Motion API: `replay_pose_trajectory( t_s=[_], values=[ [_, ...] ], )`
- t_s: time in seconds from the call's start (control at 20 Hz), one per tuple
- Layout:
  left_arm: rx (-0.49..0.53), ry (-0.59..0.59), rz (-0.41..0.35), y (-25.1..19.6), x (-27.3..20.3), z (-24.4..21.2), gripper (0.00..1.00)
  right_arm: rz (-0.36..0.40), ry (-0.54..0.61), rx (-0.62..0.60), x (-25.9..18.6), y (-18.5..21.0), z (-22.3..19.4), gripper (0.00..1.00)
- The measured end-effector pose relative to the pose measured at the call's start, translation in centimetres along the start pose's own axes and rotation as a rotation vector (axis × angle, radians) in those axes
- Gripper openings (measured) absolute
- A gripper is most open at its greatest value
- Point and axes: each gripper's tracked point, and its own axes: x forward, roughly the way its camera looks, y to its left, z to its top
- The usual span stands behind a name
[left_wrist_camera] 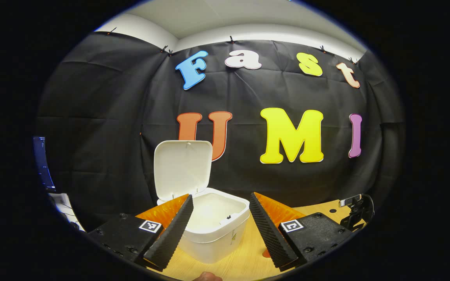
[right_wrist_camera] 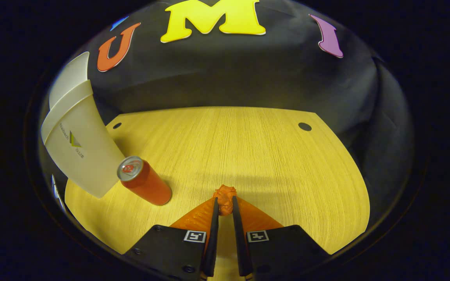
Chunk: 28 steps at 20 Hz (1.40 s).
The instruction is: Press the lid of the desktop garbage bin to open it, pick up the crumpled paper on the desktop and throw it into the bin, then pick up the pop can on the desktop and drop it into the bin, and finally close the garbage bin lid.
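White bin [left_wrist_camera: 213,230] with lid [left_wrist_camera: 183,168] raised, upright red can [right_wrist_camera: 143,180] beside it, orange crumpled paper [right_wrist_camera: 225,197] nearby

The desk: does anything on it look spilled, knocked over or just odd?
Nothing stands out. The white bin sits level with its lid tipped up and open. The red can stands upright beside it, unspilled. The crumpled paper is pinched in the right gripper, and the left gripper is open.

Black gripper bodies, square fiducial markers, ridged jaws, visible screws
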Motion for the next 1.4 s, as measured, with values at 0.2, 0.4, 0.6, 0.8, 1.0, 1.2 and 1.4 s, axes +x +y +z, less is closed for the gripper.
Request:
replay_pose_trajectory(
  t_s=[0.2,0.4,0.6,0.8,1.0,1.2,1.4],
  values=[
    [-0.018,0.003,-0.004,0.2,-0.4,0.0,0.95,0.038,-0.130,-0.039,-4.1,2.4,4.6,0.23],
    [-0.021,0.007,-0.009,0.5,-0.7,0.1,0.95,0.097,-0.250,-0.079,-7.9,5.2,8.8,0.23],
    [-0.020,0.006,-0.012,1.2,-0.9,0.4,0.95,0.175,-0.346,-0.116,-10.9,8.9,12.4,0.23],
    [-0.021,-0.003,-0.006,2.0,-0.9,0.7,0.95,0.233,-0.419,-0.174,-13.2,12.8,15.2,0.23],
    [-0.013,-0.008,-0.004,2.8,-0.8,0.9,0.95,0.312,-0.463,-0.215,-14.5,17.6,17.8,0.23],
    [-0.007,-0.010,0.001,3.8,-0.6,1.1,0.95,0.401,-0.481,-0.245,-15.0,22.3,19.2,0.23],
    [-0.009,-0.014,0.013,5.0,-0.1,1.3,0.95,0.474,-0.488,-0.270,-15.3,26.7,20.0,0.23]
  ],
)
